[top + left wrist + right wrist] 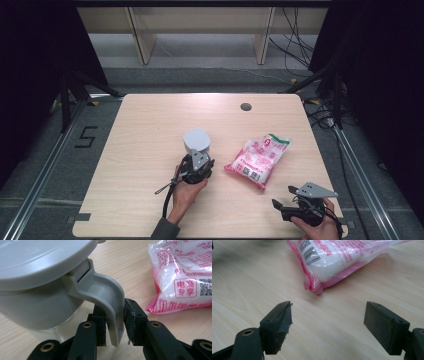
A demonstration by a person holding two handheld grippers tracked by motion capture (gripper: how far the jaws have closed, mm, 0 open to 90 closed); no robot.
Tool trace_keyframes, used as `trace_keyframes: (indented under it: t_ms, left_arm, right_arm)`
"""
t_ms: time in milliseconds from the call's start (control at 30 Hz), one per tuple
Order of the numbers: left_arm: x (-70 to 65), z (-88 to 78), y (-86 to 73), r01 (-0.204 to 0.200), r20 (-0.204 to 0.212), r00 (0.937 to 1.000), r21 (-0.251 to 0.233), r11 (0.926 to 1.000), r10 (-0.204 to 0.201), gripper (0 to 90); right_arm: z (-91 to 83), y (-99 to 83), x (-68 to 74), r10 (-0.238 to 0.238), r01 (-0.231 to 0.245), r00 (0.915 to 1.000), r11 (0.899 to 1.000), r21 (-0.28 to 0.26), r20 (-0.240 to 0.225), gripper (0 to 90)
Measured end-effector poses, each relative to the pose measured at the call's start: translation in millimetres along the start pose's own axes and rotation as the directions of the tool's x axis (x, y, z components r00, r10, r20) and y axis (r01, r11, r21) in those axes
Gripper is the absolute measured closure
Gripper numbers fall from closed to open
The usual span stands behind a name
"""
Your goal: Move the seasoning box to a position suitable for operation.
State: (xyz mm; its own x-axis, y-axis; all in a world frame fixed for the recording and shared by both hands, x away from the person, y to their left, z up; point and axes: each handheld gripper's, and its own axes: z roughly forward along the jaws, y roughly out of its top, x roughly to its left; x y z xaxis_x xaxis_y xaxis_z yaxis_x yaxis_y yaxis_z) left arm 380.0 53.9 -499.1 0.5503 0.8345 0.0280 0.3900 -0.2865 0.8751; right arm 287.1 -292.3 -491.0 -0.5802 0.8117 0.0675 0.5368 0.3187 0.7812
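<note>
A grey lidded jug (196, 139) stands near the middle of the wooden table (145, 125). In the left gripper view its curved grey handle (113, 305) sits between the two black jaws. My left gripper (115, 323) is shut on that handle, both pads against its sides; in the high view this gripper (197, 159) is right behind the jug. A pink and white bag of white grains (259, 157) lies flat to the jug's right. My right gripper (328, 322) stands open near the table's front right corner (281, 196), pointing at the bag (332, 257), with nothing between its jaws.
A round cable hole (245, 106) sits near the table's far edge. Beyond the table stand wooden shelf legs (142, 42) and loose cables (300, 50) on the floor. The bag (182, 272) lies close to the right of the left gripper's jaws.
</note>
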Motion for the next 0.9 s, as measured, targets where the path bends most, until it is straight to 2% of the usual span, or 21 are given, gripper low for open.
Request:
trace_keyframes:
  t_ms: [167, 200, 233, 333, 367, 467, 500, 533, 567, 600, 633, 667, 733, 800, 900]
  left_arm:
    - [14.1, -19.0, -13.3, 0.027, 0.025, 0.9993, -0.012, 0.9996, -0.026, 70.2]
    - [16.1, -23.5, -14.8, 0.025, 0.018, 0.9995, -0.002, 0.9997, -0.025, 69.9]
    - [17.5, -26.6, -16.5, 0.021, 0.012, 0.9997, -0.003, 0.9998, -0.021, 69.5]
    - [22.6, -34.4, -22.6, 0.028, 0.002, 0.9996, -0.011, 0.9995, -0.028, 68.4]
    - [25.8, -36.6, -24.1, 0.032, 0.003, 0.9995, -0.013, 0.9994, -0.032, 68.4]
    - [31.8, -40.8, -28.1, 0.028, 0.008, 0.9996, -0.038, 0.9989, -0.028, 68.1]
    - [38.1, -45.0, -32.9, 0.054, 0.003, 0.9986, -0.05, 0.9973, -0.054, 68.2]
    - [41.5, -47.5, -33.8, 0.048, -0.004, 0.9988, -0.047, 0.9977, -0.048, 68.1]
    - [45.7, -50.1, -34.4, 0.024, -0.024, 0.9994, -0.039, 0.9989, -0.025, 67.7]
    - [48.6, -51.6, -35.5, 0.012, -0.052, 0.9985, -0.041, 0.9991, -0.014, 67.3]
    - [51.7, -52.8, -36.9, 0.008, -0.085, 0.9963, -0.04, 0.9992, -0.012, 66.8]
    - [51.7, -52.8, -36.9, 0.008, -0.085, 0.9963, -0.04, 0.9992, -0.012, 66.7]
    - [64.1, -54.8, -39.1, 0.047, -0.102, 0.9934, -0.056, 0.9973, -0.053, 67.4]
    - [70.8, -54.9, -40.0, 0.058, -0.133, 0.9889, -0.063, 0.9963, -0.066, 67.5]
    - [77.8, -53.9, -39.4, 0.078, -0.157, 0.9839, -0.057, 0.9953, -0.086, 67.9]
  right_arm:
    - [-0.8, 0.0, -0.5, 0.003, -0.003, 1.0, 1.0, 0.003, -0.003, 23.4]
    - [0.0, -0.4, -0.1, 0.006, -0.006, 1.0, 1.0, -0.002, -0.003, 23.5]
    - [-0.3, -0.7, 2.8, 0.034, -0.034, 0.9994, 0.999, 0.007, -0.005, 23.7]
    - [0.9, 0.1, 0.4, -0.001, 0.001, 1.0, 1.0, 0.008, -0.009, 23.7]
    - [0.1, -0.4, 3.4, 0.025, -0.025, 0.9997, 1.0, 0.01, -0.006, 23.7]
    - [0.0, -0.4, 3.3, 0.022, -0.022, 0.9997, 1.0, 0.009, -0.011, 23.9]
    - [0.5, -0.1, 2.7, 0.015, -0.014, 0.9998, 1.0, 0.009, -0.011, 23.9]
    - [0.6, -0.1, 2.6, 0.013, -0.013, 0.9999, 1.0, 0.009, -0.009, 23.9]
    - [0.5, -0.3, 3.1, 0.015, -0.015, 0.9998, 1.0, 0.01, -0.011, 23.9]
    - [1.0, -0.3, 3.3, 0.013, -0.013, 0.9999, 1.0, 0.012, 0.0, 24.0]
    - [0.2, -0.2, 3.5, 0.014, -0.014, 0.9998, 1.0, 0.013, -0.013, 24.2]
    - [0.3, 0.5, 1.3, -0.019, 0.019, 0.9998, 1.0, 0.004, -0.003, 24.2]
    - [0.7, 0.2, 2.1, -0.002, 0.003, 0.9997, 1.0, 0.011, -0.023, 24.2]
    - [0.6, 0.3, 1.3, -0.023, 0.023, 0.9997, 1.0, 0.001, -0.011, 24.3]
    - [0.9, 0.5, 4.6, 0.011, -0.011, 0.9997, 1.0, 0.017, -0.021, 24.3]
